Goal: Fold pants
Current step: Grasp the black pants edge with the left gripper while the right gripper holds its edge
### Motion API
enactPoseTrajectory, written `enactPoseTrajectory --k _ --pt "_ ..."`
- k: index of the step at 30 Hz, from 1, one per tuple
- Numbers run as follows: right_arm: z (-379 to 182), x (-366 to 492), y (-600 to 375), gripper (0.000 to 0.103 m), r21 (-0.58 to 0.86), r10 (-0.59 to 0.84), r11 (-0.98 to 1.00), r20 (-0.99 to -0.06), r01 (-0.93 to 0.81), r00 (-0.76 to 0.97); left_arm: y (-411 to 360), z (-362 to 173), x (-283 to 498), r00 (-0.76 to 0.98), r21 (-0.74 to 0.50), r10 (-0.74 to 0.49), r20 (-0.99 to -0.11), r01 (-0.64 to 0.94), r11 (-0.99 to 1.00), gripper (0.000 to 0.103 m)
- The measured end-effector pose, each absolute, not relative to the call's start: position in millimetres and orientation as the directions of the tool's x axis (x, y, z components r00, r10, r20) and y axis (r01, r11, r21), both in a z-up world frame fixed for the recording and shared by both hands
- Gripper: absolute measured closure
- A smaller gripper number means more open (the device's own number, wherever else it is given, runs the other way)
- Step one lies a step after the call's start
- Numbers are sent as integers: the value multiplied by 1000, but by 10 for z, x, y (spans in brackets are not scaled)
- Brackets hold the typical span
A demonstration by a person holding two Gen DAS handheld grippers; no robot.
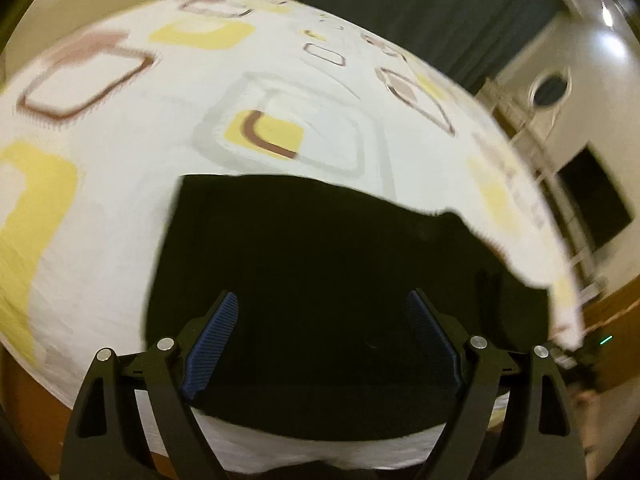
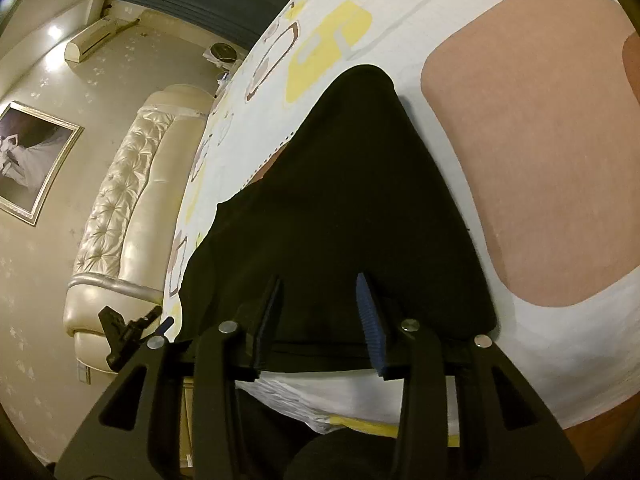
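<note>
Black fabric is filling the gap ahead of the left hand-held gripper point(image 1: 322, 312), spread wide; the right hand-held gripper point(image 2: 320, 296), half-open, is gripping nothing. Beyond both, the pants point(image 2: 340, 200) are lying flat on the bed point(image 1: 120, 200), likely ready for a fold.

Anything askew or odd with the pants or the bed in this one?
Nothing stands out. The black pants lie flat on the patterned bedsheet. Left gripper and right gripper are both open above them. The left wrist view is motion-blurred.
</note>
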State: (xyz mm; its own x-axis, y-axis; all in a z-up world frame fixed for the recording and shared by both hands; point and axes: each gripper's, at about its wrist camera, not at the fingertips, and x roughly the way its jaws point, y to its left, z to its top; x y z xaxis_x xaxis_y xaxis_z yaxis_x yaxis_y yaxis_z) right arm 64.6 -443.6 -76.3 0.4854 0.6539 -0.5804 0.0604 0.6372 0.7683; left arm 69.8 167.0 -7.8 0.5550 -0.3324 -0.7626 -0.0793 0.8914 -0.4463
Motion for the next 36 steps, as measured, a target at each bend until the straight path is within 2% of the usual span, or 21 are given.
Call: enactPoseTrajectory --k 3,5,8,12,19,20,21,24,26,30,36 --pt "-726 666 -4393 51 773 662 633 -573 48 483 2085 -143 714 557 -512 -360 -748 -139 848 18" --pt "-696 671 -4346 40 765 660 643 -576 33 482 2345 -243 740 549 -543 -378 -746 -173 822 18" --pt "-644 675 -4271 29 749 652 663 -585 12 483 2592 -438 818 533 -642 -470 -704 -195 741 18" --pt "-606 676 -4198 23 735 644 678 -592 -3 485 2593 -643 912 513 -742 -582 -632 -184 644 18" --pt "-603 658 -4220 18 765 662 644 -557 0 500 2330 -686 1122 489 -710 -582 -650 -115 695 20" --pt "-601 658 -4219 16 770 667 638 -550 -4 503 2302 -683 1139 485 -709 -586 -649 -107 697 29" --pt "-598 656 -4214 15 773 669 635 -544 -8 506 2278 -696 1158 475 -709 -591 -652 -106 697 50" --pt "-582 646 -4189 12 772 669 636 -538 -21 513 2280 -801 1181 446 -688 -572 -689 -152 709 79" --pt "-576 646 -4178 12 768 666 640 -539 -23 515 2276 -816 1173 442 -699 -585 -680 -152 698 86" --pt "-574 644 -4180 12 773 669 635 -534 -24 517 2190 -725 1169 451 -661 -543 -708 -154 734 88" --pt "-553 655 -4160 9 773 670 634 -534 -25 516 1995 -261 1083 499 -580 -455 -737 -121 806 89"
